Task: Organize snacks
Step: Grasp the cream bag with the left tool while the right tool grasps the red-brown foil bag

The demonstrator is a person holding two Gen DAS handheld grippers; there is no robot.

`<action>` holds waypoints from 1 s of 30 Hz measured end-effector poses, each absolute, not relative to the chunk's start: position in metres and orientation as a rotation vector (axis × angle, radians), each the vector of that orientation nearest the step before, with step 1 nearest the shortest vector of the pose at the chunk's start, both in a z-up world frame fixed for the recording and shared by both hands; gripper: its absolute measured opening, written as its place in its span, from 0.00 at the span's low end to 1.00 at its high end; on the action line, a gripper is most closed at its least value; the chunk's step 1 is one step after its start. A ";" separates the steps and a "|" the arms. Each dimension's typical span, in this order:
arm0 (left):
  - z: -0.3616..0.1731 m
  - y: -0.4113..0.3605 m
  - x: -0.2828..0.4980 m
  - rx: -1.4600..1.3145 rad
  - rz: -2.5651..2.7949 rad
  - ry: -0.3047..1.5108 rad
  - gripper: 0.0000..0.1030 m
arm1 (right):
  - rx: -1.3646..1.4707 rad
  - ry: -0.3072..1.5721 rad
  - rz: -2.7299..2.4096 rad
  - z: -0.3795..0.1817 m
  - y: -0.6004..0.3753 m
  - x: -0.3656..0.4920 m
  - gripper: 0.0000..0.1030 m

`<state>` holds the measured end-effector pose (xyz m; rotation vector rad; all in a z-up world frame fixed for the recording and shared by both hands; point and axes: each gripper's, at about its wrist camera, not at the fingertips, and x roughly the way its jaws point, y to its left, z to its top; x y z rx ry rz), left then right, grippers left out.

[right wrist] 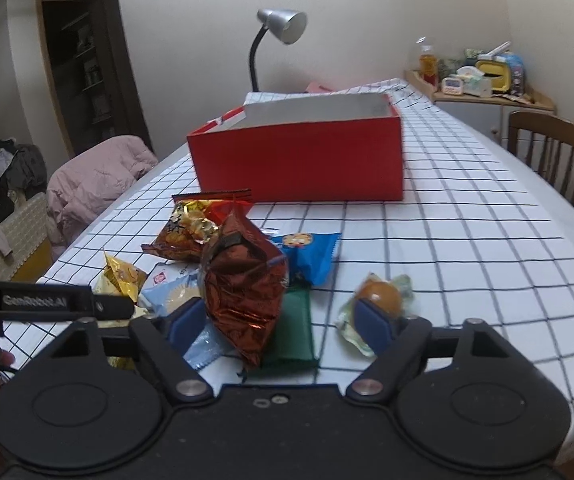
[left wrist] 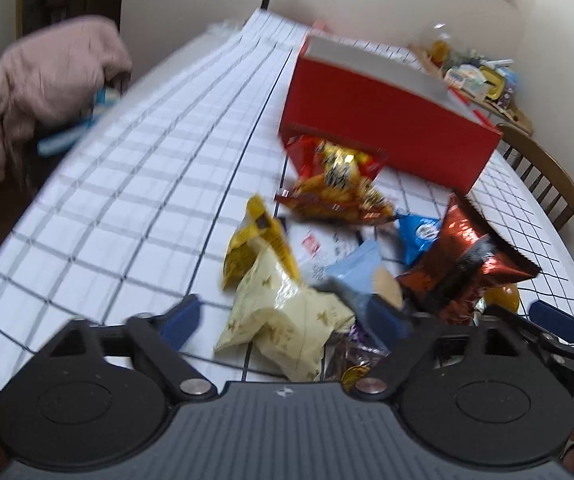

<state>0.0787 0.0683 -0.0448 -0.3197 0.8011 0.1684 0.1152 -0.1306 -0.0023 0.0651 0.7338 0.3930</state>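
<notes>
- Left wrist view, left to right: a pink jacket (left wrist: 55,80) is seen at the upper left, past the edge of the checked tablecloth (left wrist: 135,184).
- The left gripper (left wrist: 287,320) is held with its jaws apart at the bottom centre; a cream packet (left wrist: 283,320) lies between them, and whether it is touched cannot be told.
- A yellow packet (left wrist: 251,240) is seen just above it, a red-gold bag (left wrist: 339,184) at centre, a red box (left wrist: 387,120) at the upper right.
- Right wrist view, left to right: the right gripper (right wrist: 283,320) is held spread wide at the bottom centre, nothing clamped.
- A copper bag (right wrist: 243,288) stands between the jaws, over a green packet (right wrist: 295,328).
- An orange jelly (right wrist: 379,300) is partly hidden by the right fingertip (right wrist: 373,326).
- The box (right wrist: 299,160), open-topped, is seen at centre; a lamp (right wrist: 283,26) above it, a chair (right wrist: 559,152) at right.
</notes>
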 end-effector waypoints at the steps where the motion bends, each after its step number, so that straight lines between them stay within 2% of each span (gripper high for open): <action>1: -0.047 0.069 0.081 -0.325 0.167 0.811 0.75 | 0.065 0.739 0.402 -0.003 -0.128 0.119 0.76; 5: -0.052 0.067 0.084 -0.318 0.155 0.817 0.74 | 0.035 0.731 0.430 -0.006 -0.113 0.128 0.73; 10: -0.054 0.068 0.087 -0.326 0.153 0.825 0.67 | 0.016 0.748 0.441 -0.015 -0.102 0.138 0.67; 13: -0.054 0.071 0.087 -0.335 0.149 0.825 0.64 | 0.011 0.753 0.455 -0.017 -0.099 0.140 0.59; 21: -0.053 0.072 0.084 -0.330 0.145 0.814 0.55 | 0.002 0.740 0.465 -0.014 -0.095 0.137 0.45; 25: -0.050 0.072 0.081 -0.329 0.145 0.802 0.50 | 0.003 0.731 0.456 -0.011 -0.095 0.135 0.44; 30: -0.045 0.075 0.074 -0.344 0.148 0.786 0.49 | 0.014 0.713 0.449 -0.002 -0.099 0.130 0.44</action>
